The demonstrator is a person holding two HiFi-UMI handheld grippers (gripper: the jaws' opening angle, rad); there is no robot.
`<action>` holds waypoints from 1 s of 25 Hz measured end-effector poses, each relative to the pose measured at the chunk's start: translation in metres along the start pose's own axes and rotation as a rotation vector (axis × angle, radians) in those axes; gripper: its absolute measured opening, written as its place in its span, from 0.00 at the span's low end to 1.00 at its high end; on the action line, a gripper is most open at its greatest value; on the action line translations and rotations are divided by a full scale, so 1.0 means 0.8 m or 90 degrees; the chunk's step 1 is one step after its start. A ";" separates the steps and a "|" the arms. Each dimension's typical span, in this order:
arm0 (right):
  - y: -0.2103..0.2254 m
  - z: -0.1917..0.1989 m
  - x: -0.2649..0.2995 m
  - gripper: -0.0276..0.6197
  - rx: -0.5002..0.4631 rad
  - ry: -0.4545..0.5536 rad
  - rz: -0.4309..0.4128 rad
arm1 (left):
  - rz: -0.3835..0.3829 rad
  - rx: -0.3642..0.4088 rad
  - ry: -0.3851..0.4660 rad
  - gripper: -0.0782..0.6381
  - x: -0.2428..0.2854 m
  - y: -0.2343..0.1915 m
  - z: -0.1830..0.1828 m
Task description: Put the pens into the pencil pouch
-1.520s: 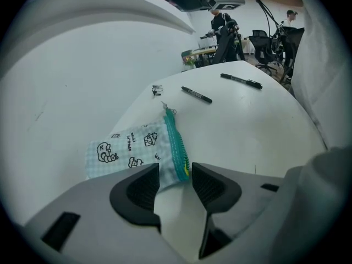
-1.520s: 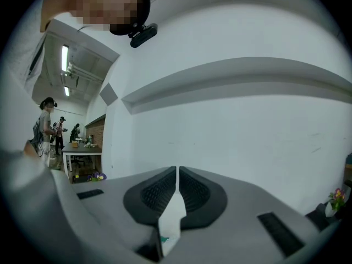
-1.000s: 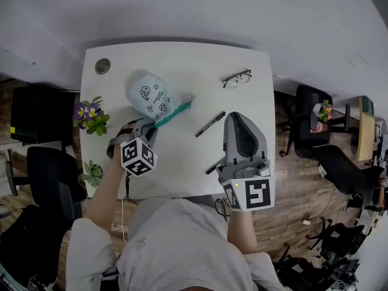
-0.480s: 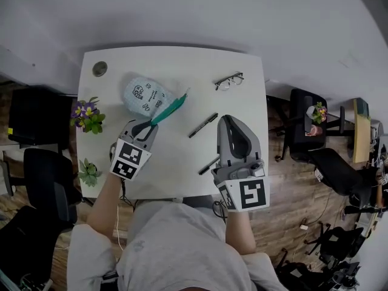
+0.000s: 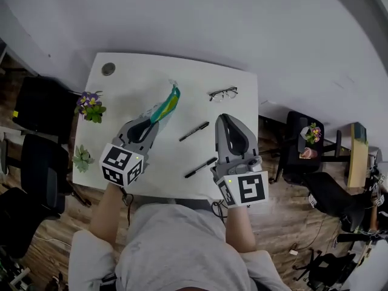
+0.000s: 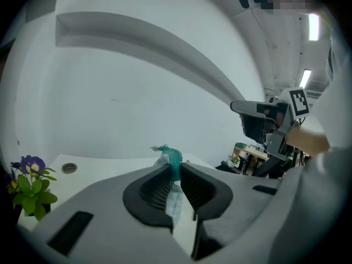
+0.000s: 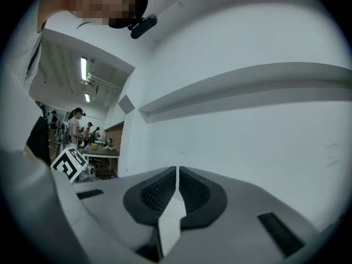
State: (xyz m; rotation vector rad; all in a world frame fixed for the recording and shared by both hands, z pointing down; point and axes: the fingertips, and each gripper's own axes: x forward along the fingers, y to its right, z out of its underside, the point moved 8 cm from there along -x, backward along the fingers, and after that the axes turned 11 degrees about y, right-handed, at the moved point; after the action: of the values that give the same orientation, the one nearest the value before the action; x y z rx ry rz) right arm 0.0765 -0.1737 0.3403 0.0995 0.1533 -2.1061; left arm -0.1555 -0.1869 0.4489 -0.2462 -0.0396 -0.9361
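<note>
The left gripper (image 5: 150, 121) had its jaws pinched on the teal edge of the pencil pouch (image 5: 165, 107), having just been closing on it. The pouch stuck out beyond the fingertips, turned edge-on and held clear of the white worktop (image 5: 139, 77), over its left half. The right gripper (image 5: 224, 119) hovered over the right side of the worktop, its jaws pressed together with nothing between them. Both pens lay outside the pouch, slanted the same way: the farther pen (image 5: 194, 131) about midway across the worktop, the nearer pen (image 5: 200, 167) close to the front edge, just left of the right gripper. A pair of glasses (image 5: 222, 93) lay toward the back right corner, a round grommet (image 5: 108, 69) sat in the back left corner, and purple flowers (image 5: 90, 106) stood at the left edge.
</note>
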 end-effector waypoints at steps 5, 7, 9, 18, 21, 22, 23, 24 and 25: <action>0.021 -0.011 -0.012 0.10 -0.002 0.013 -0.041 | -0.034 0.011 0.057 0.20 -0.013 0.046 -0.025; 0.028 -0.011 -0.019 0.10 0.000 0.015 -0.058 | -0.051 0.001 0.081 0.20 -0.020 0.063 -0.031; 0.033 -0.009 -0.025 0.10 0.003 0.014 -0.076 | -0.069 -0.009 0.103 0.20 -0.026 0.077 -0.034; 0.048 0.019 -0.042 0.10 0.012 -0.031 -0.179 | -0.162 -0.028 0.167 0.20 -0.056 0.130 -0.029; 0.053 0.032 -0.040 0.10 -0.009 -0.066 -0.223 | -0.185 -0.014 0.173 0.20 -0.064 0.143 -0.027; 0.054 0.037 -0.037 0.10 -0.020 -0.079 -0.241 | -0.191 -0.011 0.175 0.20 -0.066 0.147 -0.026; 0.056 0.041 -0.034 0.10 -0.031 -0.092 -0.260 | -0.196 -0.010 0.177 0.20 -0.067 0.150 -0.025; 0.057 0.046 -0.030 0.10 -0.041 -0.105 -0.279 | -0.201 -0.010 0.180 0.20 -0.068 0.152 -0.024; 0.058 0.050 -0.027 0.10 -0.051 -0.118 -0.298 | -0.205 -0.011 0.183 0.20 -0.069 0.155 -0.024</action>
State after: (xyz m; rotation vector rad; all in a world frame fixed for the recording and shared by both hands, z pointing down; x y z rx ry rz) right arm 0.1268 -0.1853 0.3798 -0.1970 0.1605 -2.5566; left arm -0.0907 -0.0774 0.3989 -0.1212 0.1988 -1.2854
